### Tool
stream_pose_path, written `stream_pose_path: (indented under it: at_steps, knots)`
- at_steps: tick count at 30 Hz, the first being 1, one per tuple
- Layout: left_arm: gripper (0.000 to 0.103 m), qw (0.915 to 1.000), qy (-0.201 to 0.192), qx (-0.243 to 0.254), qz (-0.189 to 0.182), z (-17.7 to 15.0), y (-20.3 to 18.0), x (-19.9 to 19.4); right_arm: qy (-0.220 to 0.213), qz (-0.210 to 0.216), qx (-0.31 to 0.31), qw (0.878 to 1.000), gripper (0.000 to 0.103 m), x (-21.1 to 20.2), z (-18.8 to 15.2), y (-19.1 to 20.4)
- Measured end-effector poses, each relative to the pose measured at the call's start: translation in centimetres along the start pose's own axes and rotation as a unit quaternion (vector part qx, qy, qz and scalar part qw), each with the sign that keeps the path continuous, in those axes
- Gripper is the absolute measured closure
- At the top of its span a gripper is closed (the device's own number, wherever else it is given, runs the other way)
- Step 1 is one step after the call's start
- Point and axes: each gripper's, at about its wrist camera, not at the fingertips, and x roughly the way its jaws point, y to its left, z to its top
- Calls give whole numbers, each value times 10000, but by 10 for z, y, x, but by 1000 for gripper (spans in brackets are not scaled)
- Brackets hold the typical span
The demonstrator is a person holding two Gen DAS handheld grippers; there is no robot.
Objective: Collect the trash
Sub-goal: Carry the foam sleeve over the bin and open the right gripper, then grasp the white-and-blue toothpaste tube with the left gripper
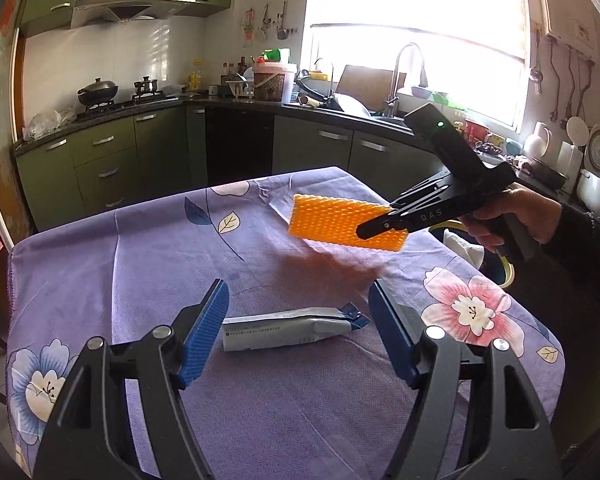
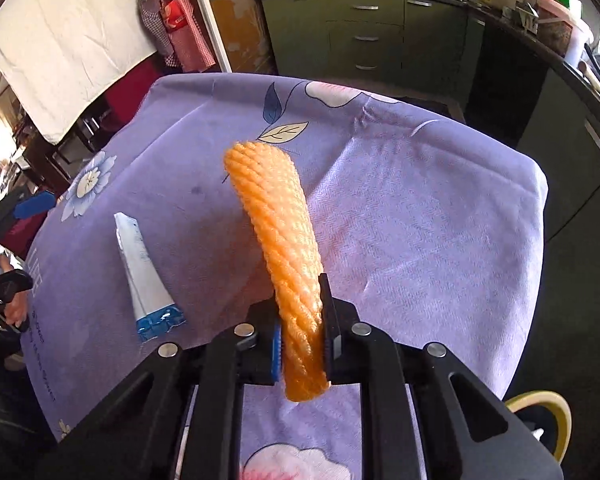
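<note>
An orange foam net sleeve [image 1: 332, 222] hangs in the air above the purple flowered tablecloth [image 1: 140, 256], pinched at one end by my right gripper [image 1: 374, 226]. In the right wrist view the same sleeve [image 2: 278, 232] sticks out forward from between the closed pads of that gripper [image 2: 302, 340]. A flattened white wrapper with a torn blue end [image 1: 288, 330] lies on the cloth between the fingers of my left gripper [image 1: 298, 320], which stands open just above it without touching. The wrapper [image 2: 144, 280] also shows left of the sleeve.
A yellow-rimmed bin [image 1: 496, 256] with white paper inside stands off the table's right edge, its rim [image 2: 548, 408] also showing at the lower right of the right wrist view. Green kitchen cabinets [image 1: 112, 160] and a cluttered counter with a sink [image 1: 392, 116] run behind the table.
</note>
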Motion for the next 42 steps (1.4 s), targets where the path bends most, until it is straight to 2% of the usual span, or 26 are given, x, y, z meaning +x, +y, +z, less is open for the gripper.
stream_pose_path:
  at_steps: [4,7,9,12,16,18,20,24,26,30,34,38,40,42]
  knots:
    - [34,10000,-21,42,39,-1,-1,-1,-345,108,488,9982,88,-37,-21,6]
    - [34,10000,-25,70,-10,-2,-4,-2,-655,-128,1031,9924,88,-76,-46,-3]
    - [34,9999,-30,129,-20,-2,-7,-3,-770,-408,1381,9866,87,-98,-65,-15]
    - [34,9998,-22,210,-54,-2,-10,-2,-757,-1184,1943,9708,86,-125,-102,-44]
    - [34,9995,-5,296,-61,-4,-15,-2,-531,-1897,2526,9473,85,-134,-142,-87]
    - [33,9995,19,305,-61,-5,-15,-1,-424,-2084,2823,9354,85,-130,-160,-107]
    - [33,9995,54,302,-77,-5,-16,1,-359,-2261,3066,9239,81,-126,-176,-121]
    - [33,9994,105,331,-74,-7,-17,3,-299,-2568,3330,9068,57,-120,-195,-139]
    - [33,9992,120,367,-64,-7,-19,4,-319,-2781,3345,8999,53,-122,-199,-139]
    - [33,9989,175,427,-101,-9,-21,7,-668,-2672,3449,8973,52,-138,-202,-119]
    - [31,9981,240,545,-149,-11,-27,9,-1043,-2404,3300,9069,46,-151,-200,-79]
    - [30,9969,256,712,-218,-13,-34,10,-1377,-2131,3108,9160,45,-159,-199,-40]
    - [30,9964,327,757,-190,-14,-36,13,-1481,-2001,3005,9207,44,-161,-200,-25]
    - [30,9959,454,711,-325,-13,-34,14,-1515,-1888,2920,9253,44,-161,-203,-12]
